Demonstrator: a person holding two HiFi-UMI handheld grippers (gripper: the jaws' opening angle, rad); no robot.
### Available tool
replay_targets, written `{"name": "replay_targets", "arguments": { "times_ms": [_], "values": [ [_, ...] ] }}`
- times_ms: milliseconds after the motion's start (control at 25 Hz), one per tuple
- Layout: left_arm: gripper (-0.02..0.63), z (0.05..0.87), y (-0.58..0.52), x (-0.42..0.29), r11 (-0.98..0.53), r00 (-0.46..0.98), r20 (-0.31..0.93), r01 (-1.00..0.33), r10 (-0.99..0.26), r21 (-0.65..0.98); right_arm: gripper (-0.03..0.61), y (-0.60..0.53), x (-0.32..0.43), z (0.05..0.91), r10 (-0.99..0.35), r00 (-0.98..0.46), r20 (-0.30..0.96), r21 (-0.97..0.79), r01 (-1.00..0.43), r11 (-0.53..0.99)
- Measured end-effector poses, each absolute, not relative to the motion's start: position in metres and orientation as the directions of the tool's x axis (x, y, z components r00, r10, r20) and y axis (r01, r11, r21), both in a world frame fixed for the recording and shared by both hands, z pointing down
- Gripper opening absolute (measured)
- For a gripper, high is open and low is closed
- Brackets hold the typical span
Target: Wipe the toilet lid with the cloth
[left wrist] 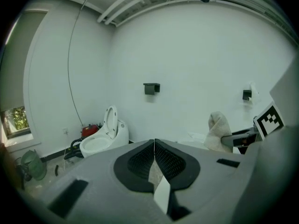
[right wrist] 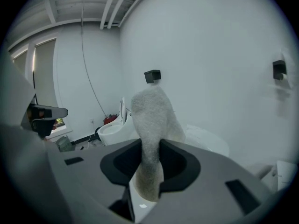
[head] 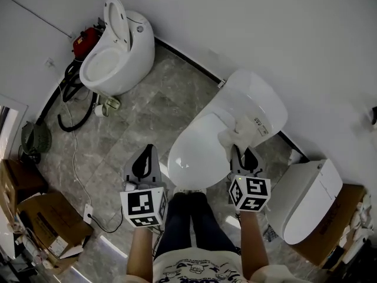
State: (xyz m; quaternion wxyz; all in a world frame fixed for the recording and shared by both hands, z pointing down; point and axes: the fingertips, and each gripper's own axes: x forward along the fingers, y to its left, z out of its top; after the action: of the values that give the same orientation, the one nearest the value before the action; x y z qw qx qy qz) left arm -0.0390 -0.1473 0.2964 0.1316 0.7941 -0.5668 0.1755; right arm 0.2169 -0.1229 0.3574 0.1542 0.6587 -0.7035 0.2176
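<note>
My right gripper (head: 242,151) clamps the cloth (head: 233,135) at frame centre, hiding part of the toilet lid (head: 197,155); left gripper (head: 149,151) clenched, empty

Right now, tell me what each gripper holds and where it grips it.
Right gripper pinches the cloth near one end; left gripper is shut on nothing.

Bare white-walled storeroom, three toilets (head: 116,55) standing about a grey stone-tile floor (head: 154,106), cardboard boxes (head: 50,224)

Grey left gripper (left wrist: 154,142), right gripper (right wrist: 150,143); black pads (left wrist: 138,164); black-white marker cubes (head: 144,206); dark trousers (head: 188,223); pale shirt (head: 194,270), seemingly printed.
</note>
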Motion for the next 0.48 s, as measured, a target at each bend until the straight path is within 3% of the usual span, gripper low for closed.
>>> {"name": "replay_targets", "arguments": {
  "times_ms": [480],
  "values": [
    [0.011, 0.377, -0.178, -0.072, -0.321, 0.285, 0.516, -0.947, -0.808, 0.021, 0.1, -0.167, 0.207, 0.472, -0.772, -0.056, 0.633, -0.029, -0.998, 0.049]
  ]
}}
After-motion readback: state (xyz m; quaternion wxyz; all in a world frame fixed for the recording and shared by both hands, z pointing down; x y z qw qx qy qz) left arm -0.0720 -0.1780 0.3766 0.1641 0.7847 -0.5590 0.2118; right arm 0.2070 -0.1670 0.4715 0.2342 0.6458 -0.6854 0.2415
